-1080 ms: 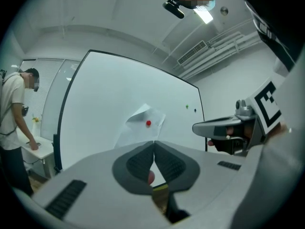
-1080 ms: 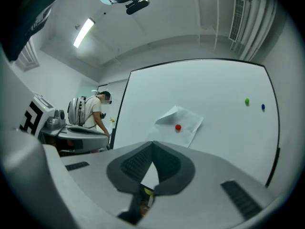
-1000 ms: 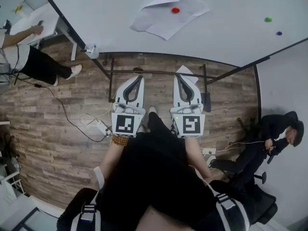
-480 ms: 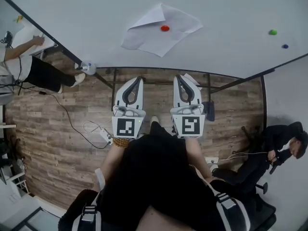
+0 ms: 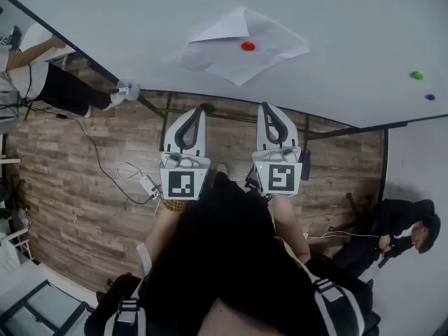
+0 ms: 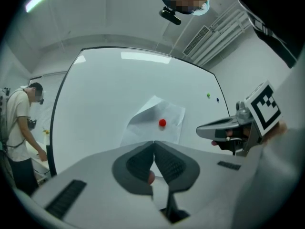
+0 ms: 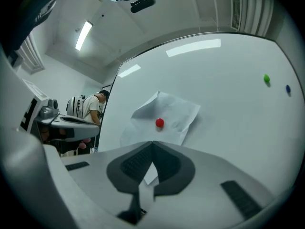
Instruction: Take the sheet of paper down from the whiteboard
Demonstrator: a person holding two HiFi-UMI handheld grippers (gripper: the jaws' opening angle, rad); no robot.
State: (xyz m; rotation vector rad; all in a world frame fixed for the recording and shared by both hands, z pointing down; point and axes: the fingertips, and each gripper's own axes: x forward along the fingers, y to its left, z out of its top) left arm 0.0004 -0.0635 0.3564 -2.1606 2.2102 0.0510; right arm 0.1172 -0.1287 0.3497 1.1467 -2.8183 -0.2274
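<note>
A crumpled white sheet of paper (image 5: 241, 47) hangs on the whiteboard (image 5: 336, 40), pinned by a red round magnet (image 5: 248, 46). Its upper left corner is folded over. My left gripper (image 5: 197, 108) and right gripper (image 5: 267, 106) point level at the board, side by side just below the sheet, both shut and empty, short of touching it. In the left gripper view the paper (image 6: 155, 120) and magnet (image 6: 162, 123) lie straight past the shut jaws (image 6: 153, 142). The right gripper view shows the same sheet (image 7: 164, 118) beyond its shut jaws (image 7: 152, 143).
A green magnet (image 5: 417, 75) and a blue magnet (image 5: 429, 97) sit on the board at the right. The board's stand legs (image 5: 157, 110) cross the wooden floor. One person (image 5: 42, 82) stands at the left; another sits at the lower right (image 5: 399, 229). Cables (image 5: 133, 177) trail on the floor.
Both grippers have moved forward toward the whiteboard. The sheet now lies closer above their tips. The jaws stayed shut.
</note>
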